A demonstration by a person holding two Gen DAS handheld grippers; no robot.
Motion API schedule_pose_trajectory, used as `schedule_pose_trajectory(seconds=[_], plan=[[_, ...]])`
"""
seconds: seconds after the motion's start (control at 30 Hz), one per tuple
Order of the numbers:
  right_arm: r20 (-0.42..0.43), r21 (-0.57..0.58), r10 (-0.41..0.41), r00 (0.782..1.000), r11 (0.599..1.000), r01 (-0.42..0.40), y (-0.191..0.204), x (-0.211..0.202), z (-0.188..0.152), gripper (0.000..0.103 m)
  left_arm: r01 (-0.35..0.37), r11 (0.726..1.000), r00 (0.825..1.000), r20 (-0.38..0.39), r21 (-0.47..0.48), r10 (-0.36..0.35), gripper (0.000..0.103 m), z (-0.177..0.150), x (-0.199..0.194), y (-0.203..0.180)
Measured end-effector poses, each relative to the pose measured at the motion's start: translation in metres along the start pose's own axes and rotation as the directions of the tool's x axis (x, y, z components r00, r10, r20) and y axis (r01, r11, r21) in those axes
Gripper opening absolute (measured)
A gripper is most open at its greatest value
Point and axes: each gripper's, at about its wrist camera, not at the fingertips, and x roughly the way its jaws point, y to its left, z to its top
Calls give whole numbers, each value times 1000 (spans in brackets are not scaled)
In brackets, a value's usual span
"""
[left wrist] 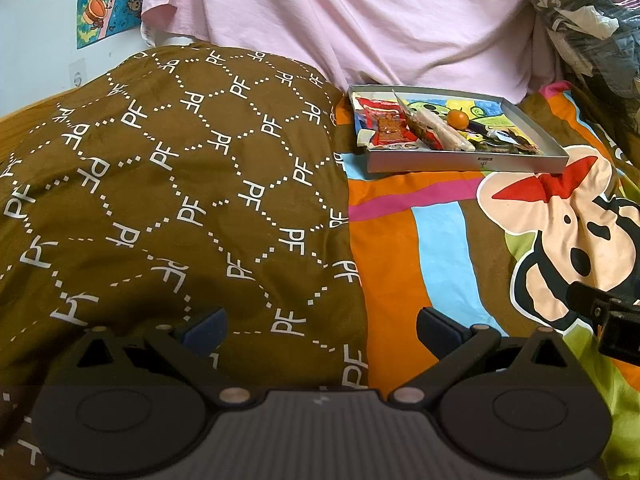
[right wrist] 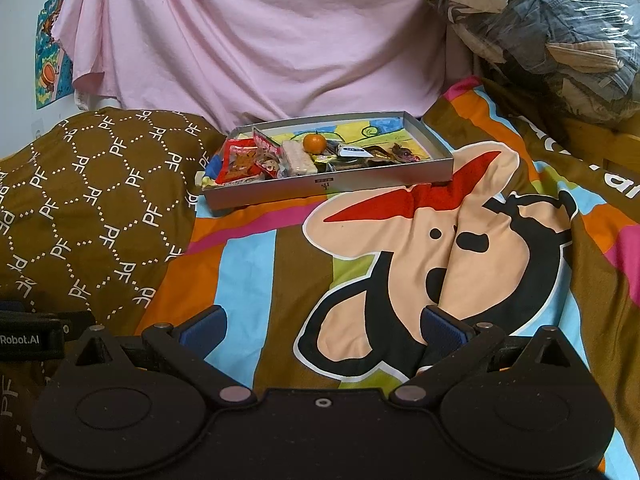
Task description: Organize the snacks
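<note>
A shallow grey box lies on the bed and holds several snacks. Among them are a red packet, a pale wrapped bar, a small orange and dark wrappers toward the right. My left gripper hovers open over the brown pillow, well short of the box. My right gripper is open above the cartoon bedspread, nothing between its fingers. Part of the right gripper's body shows at the left wrist view's right edge.
A brown patterned pillow lies left of the box. A pink sheet hangs behind it. A clear plastic bag of clothes sits at the back right. The colourful bedspread fills the foreground.
</note>
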Motion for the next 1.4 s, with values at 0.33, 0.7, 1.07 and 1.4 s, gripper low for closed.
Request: schedule_pose_trajectory(seconds=[0.33,0.7,1.07,1.4], plan=[[-1,0,0,1000,1000,0,0,0,0,102,1,1000,1000,0,1,-1,103,0,0,0],[-5,-2,1,1000,1000,-1,1,1,-2,102,2,1000,1000,-1,1,-2,103,1,0,0],[-10,-5,4,1000,1000,-4,2,2,-5,102,6,1000,1000,-2,1,-6,103,0,0,-1],[-14,-6,4,1000,1000,-4,2,3,-5,102,10,1000,1000,0,2,-10,103,-1,0,-2]])
